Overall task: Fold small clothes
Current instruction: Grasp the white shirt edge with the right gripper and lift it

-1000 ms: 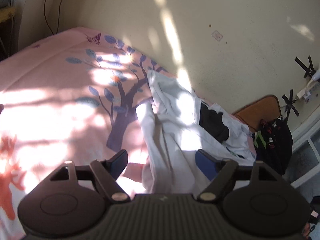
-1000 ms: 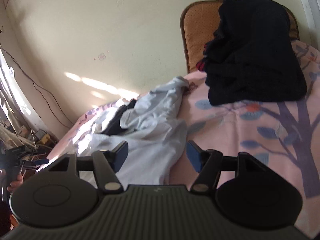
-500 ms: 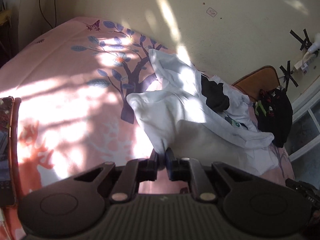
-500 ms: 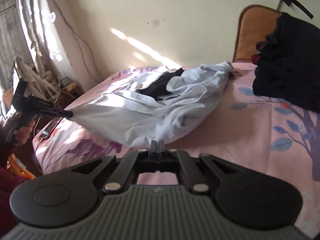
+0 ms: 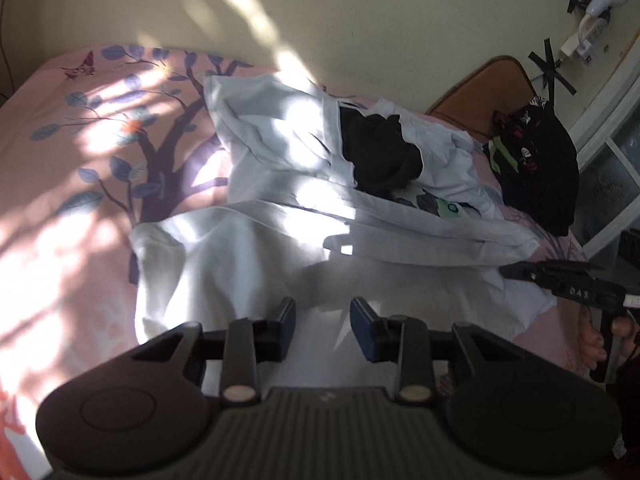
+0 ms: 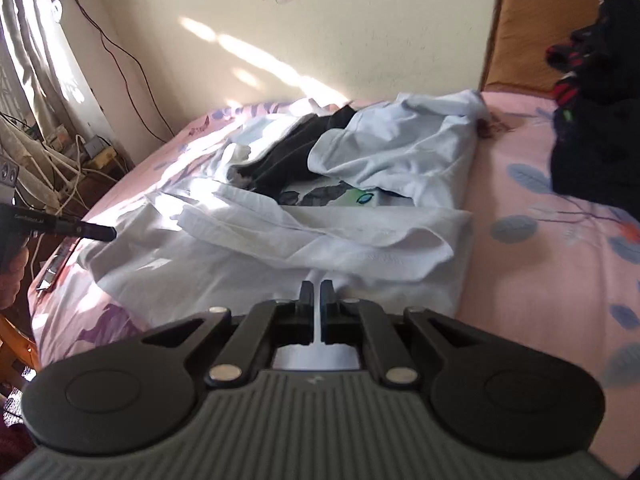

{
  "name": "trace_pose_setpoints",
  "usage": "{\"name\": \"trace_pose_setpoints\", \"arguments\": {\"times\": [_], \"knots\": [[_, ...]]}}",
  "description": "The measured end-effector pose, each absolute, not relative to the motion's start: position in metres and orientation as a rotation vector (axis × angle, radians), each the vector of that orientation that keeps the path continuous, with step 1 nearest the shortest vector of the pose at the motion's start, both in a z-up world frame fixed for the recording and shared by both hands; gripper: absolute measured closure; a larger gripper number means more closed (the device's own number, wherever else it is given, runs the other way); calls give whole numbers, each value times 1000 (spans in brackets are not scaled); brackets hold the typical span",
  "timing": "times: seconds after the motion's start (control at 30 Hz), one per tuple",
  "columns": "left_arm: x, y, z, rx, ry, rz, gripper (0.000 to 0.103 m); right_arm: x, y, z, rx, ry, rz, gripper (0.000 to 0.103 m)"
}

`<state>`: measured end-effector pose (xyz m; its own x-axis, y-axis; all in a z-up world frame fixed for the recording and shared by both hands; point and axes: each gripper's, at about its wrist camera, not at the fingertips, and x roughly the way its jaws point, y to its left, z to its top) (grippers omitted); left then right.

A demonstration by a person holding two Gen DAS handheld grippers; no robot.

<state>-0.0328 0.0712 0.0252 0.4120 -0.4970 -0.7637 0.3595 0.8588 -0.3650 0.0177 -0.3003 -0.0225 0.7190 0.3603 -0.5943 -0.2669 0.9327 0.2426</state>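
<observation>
Left claw (image 5: 322, 316) just opening, empty; right claw (image 6: 318, 300) pinches white garment (image 6: 280, 240) on pink bedspread (image 6: 540, 280)

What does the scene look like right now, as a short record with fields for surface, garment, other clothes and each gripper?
surface: pink bedsheet with tree print
garment: pale blue garment, spread and rumpled
other clothes: black clothes pile near the headboard
left gripper: fingers apart, just been opening, over the garment
right gripper: fingers shut on the garment's edge
</observation>
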Motion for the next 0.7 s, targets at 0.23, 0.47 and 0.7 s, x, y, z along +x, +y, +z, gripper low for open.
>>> {"name": "trace_pose_setpoints", "arguments": {"times": [0.23, 0.47, 0.7], "knots": [[28, 56, 68, -164, 889, -551, 71, 67, -342, 47, 164, 488, 212, 95], [144, 19, 104, -19, 783, -386, 55, 171, -340, 75, 115, 491, 175, 54], [234, -45, 22, 88, 920, -301, 52, 279, -324, 15, 61, 690, 113, 48]]}}
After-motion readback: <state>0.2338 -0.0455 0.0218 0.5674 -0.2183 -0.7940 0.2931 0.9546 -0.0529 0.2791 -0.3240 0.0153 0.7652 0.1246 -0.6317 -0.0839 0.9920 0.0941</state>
